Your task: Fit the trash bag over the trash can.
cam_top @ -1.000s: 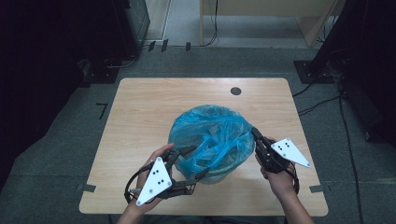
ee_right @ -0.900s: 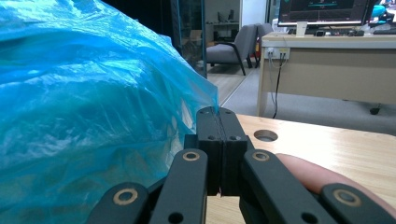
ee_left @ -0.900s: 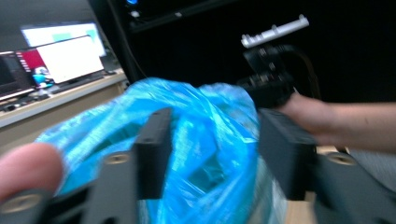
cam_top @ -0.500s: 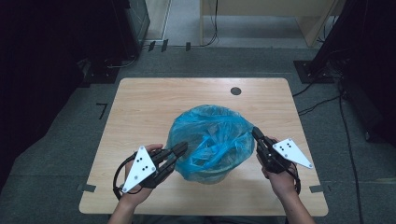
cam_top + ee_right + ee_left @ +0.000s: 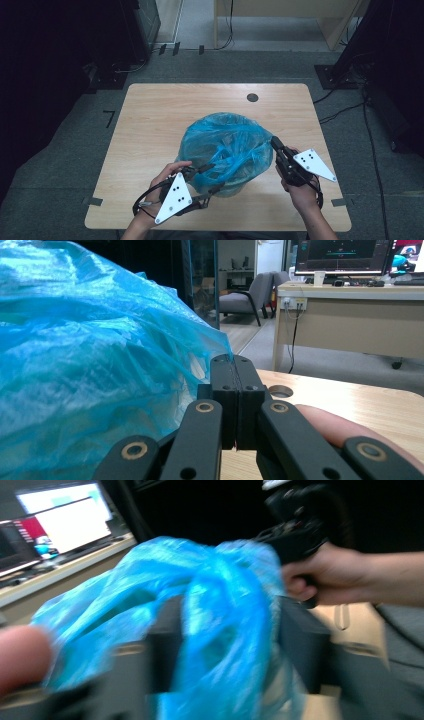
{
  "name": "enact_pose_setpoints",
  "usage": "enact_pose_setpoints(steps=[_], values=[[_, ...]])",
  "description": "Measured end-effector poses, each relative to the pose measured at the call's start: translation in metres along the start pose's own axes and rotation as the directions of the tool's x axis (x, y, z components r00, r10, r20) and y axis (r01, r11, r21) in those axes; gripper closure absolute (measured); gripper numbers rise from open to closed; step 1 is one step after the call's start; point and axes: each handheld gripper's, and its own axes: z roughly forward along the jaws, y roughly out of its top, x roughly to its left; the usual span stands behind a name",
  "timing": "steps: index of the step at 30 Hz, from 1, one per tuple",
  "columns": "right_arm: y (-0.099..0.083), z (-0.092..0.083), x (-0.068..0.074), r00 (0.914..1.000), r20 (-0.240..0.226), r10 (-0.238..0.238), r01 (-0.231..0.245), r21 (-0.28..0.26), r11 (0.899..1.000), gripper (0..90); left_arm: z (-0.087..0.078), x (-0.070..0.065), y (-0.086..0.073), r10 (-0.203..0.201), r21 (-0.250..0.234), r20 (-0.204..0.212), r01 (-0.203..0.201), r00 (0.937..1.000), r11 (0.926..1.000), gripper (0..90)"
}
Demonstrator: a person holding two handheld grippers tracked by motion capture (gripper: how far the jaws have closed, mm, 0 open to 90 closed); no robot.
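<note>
The wooden table carries one thing that matters: a blue plastic bag, puffed up and crinkled, sitting a little right of the middle and toward the person's edge. Something paler shows under its near rim in the high view, likely a bin or bowl that it lines, though the film hides most of it. A small round hole sits in the table near the far edge, well apart from the bag.

The bag seems to be worked from both sides at once so that it stays taut and in place. The right gripper meets the bag's right edge; in the right gripper view its jaws are pressed flat together, with the blue film running right up to their tips, so it looks to be pinching a thin fold there as an anchor. Whether film truly lies between the pads is hard to see.

The left gripper comes in at the bag's near-left edge. Its jaws have just been opening and stand partly apart, with a twisted bunch of film hanging between them, not clearly squeezed. I judge it is re-gripping for a better hold on the rim.
</note>
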Motion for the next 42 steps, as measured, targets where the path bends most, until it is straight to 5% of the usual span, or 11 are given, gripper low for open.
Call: enact_pose_setpoints(steps=[5, 7, 9, 14, 20, 23, 28, 30, 31, 34, 42], values=[[0.000, 0.001, -0.002, 1.0000, 0.003, 0.003, -0.003, 0.002, 1.000, 90.0, -0.008, 0.013, 0.005, -0.096, -0.070, -0.040, 0.093, 0.9946, 0.9932, 80.3], [0.000, 0.001, -0.001, 1.0000, -0.005, 0.001, -0.001, -0.002, 1.000, 87.3, -0.015, 0.025, 0.005, -0.178, -0.131, -0.074, 0.168, 0.9812, 0.9771, 82.0], [0.000, -0.002, -0.001, 0.9989, -0.047, 0.003, -0.005, -0.034, 0.999, 78.4, -0.017, 0.033, 0.003, -0.230, -0.159, -0.114, 0.211, 0.9664, 0.9644, 82.1], [0.004, -0.004, -0.004, 0.9983, -0.057, 0.008, -0.010, -0.048, 0.999, 68.0, -0.013, 0.059, -0.008, -0.364, -0.191, -0.195, 0.329, 0.9107, 0.9249, 81.1], [0.003, -0.004, -0.007, 0.9979, -0.062, 0.017, -0.019, -0.024, 1.000, 80.5, -0.001, 0.082, -0.017, -0.431, -0.236, -0.286, 0.373, 0.8560, 0.8975, 81.4], [0.002, -0.002, -0.003, 0.9983, -0.058, 0.003, -0.003, -0.014, 1.000, 83.2, 0.005, 0.089, -0.021, -0.456, -0.249, -0.293, 0.394, 0.8401, 0.8848, 82.6], [0.002, -0.001, -0.002, 0.9986, -0.053, -0.007, 0.006, -0.012, 1.000, 85.0, 0.004, 0.086, -0.025, -0.447, -0.257, -0.283, 0.382, 0.8489, 0.8878, 84.7], [0.001, -0.001, -0.003, 0.9991, -0.042, 0.002, -0.002, -0.009, 1.000, 85.5, 0.000, 0.083, -0.026, -0.433, -0.275, -0.241, 0.367, 0.8685, 0.8885, 82.0], [0.002, -0.001, -0.003, 0.9991, -0.041, 0.007, -0.007, -0.008, 1.000, 85.5, -0.001, 0.081, -0.026, -0.422, -0.278, -0.240, 0.355, 0.8742, 0.8926, 71.5], [0.002, -0.002, -0.003, 0.9991, -0.043, 0.002, -0.003, -0.011, 1.000, 85.5, -0.008, 0.073, -0.026, -0.365, -0.274, -0.218, 0.302, 0.9051, 0.9130, 53.8], [0.000, 0.000, 0.001, 0.9988, -0.050, -0.001, 0.001, -0.007, 1.000, 85.4, -0.030, 0.068, -0.027, -0.316, -0.285, -0.174, 0.260, 0.9326, 0.9227, 26.6]])
